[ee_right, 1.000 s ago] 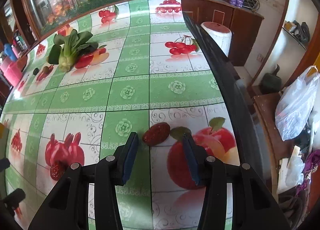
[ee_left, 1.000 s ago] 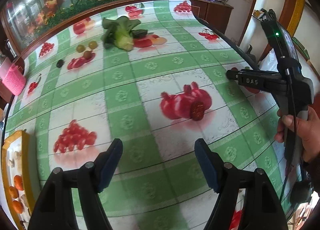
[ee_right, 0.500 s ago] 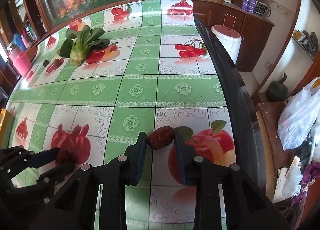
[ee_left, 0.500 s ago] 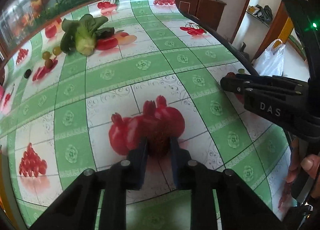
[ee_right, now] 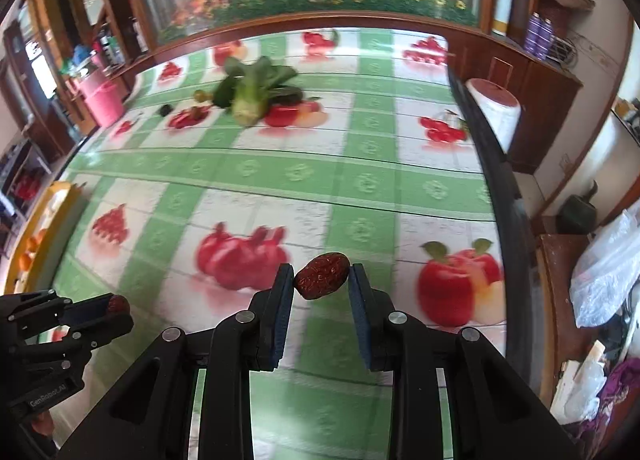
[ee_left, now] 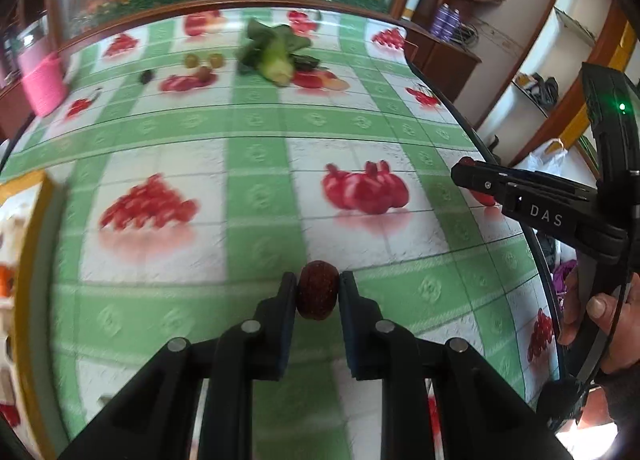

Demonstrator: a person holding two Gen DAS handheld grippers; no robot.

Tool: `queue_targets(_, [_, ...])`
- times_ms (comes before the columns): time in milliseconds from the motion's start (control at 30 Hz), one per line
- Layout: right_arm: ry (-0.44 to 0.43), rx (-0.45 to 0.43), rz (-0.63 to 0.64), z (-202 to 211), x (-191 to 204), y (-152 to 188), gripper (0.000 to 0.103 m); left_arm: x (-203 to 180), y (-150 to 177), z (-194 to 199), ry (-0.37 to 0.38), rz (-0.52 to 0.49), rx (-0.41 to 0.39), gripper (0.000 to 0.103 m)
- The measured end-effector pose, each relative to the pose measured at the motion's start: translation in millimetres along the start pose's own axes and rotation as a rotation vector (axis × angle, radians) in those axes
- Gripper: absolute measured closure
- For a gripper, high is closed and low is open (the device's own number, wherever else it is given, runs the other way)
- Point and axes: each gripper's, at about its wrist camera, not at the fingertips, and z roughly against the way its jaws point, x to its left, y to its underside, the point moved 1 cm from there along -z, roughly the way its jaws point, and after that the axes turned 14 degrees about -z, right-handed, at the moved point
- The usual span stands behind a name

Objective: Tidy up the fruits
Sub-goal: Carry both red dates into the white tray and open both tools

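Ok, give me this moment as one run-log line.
left tongs: shut on red date | right tongs: shut on second red date | both dates off tablecloth | yellow tray at left

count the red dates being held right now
2. One red date sits clamped in the left tongs; the other date is pinched tilted in the right tongs. More may lie in the yellow tray.

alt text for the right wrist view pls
The right tongs pinch a red date above a green checked tablecloth printed with fruit. At lower left, the left tongs grip another date; a bok choy lies farther back.
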Motion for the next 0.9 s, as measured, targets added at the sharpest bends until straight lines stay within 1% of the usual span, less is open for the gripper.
queue_targets(100, [-0.043,0.004,0.050,3,34,10,0.075,23,21,28,-0.015,0.050,-0.028,0.079])
queue_targets(267, [-0.132,0.025,0.123,2,96,30,0.075,69,58,72,-0.072,0.138,-0.061,0.079])
queue_targets(433, [-0.224,0.060,0.190,-3,163,46,0.076,111,93,103,-0.160,0.209,-0.072,0.079])
queue_targets(500, [-0.249,0.070,0.224,-4,188,51,0.076,127,108,114,-0.191,0.237,-0.073,0.079])
queue_targets(600, [-0.293,0.081,0.275,-5,227,56,0.076,148,127,124,-0.233,0.276,-0.067,0.079])
queue_targets(700, [-0.328,0.085,0.326,-4,264,64,0.076,167,141,127,-0.257,0.308,-0.055,0.079])
queue_targets(833, [-0.362,0.108,0.394,-9,307,72,0.076,183,154,122,-0.254,0.341,-0.041,0.079])
queue_targets(900, [-0.363,0.120,0.430,-15,324,77,0.076,188,158,119,-0.245,0.347,-0.034,0.079])
